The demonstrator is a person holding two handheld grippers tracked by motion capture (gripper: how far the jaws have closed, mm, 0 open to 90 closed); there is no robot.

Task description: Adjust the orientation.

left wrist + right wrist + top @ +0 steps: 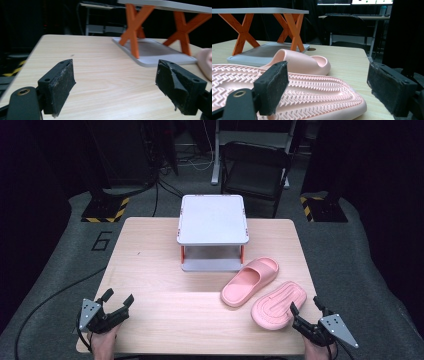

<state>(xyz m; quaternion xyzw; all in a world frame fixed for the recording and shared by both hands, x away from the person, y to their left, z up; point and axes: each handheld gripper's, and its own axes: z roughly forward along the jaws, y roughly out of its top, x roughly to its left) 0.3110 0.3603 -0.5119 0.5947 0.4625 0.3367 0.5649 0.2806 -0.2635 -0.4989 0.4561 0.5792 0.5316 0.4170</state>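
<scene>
Two pink slippers lie on the wooden table (pixel 165 270) at the right. One slipper (pixel 250 280) rests upright; the other slipper (pixel 279 304) is turned sole-up, its ribbed sole (pixel 307 92) close in the right gripper view. My right gripper (pixel 304 309) is open at the table's near right corner, just short of the overturned slipper's near end, with nothing between its pads. At the near left my left gripper (pixel 117 297) is also open over bare tabletop, empty. A grey two-tier rack (pixel 212 220) with orange cross legs (pixel 133 27) stands at the table's far middle.
A black folding chair (pixel 255 167) and a desk frame stand behind the table. Yellow-black striped bases (pixel 105 210) sit on the floor at either side, and cables trail across the grey carpet. Bare tabletop lies between the two grippers.
</scene>
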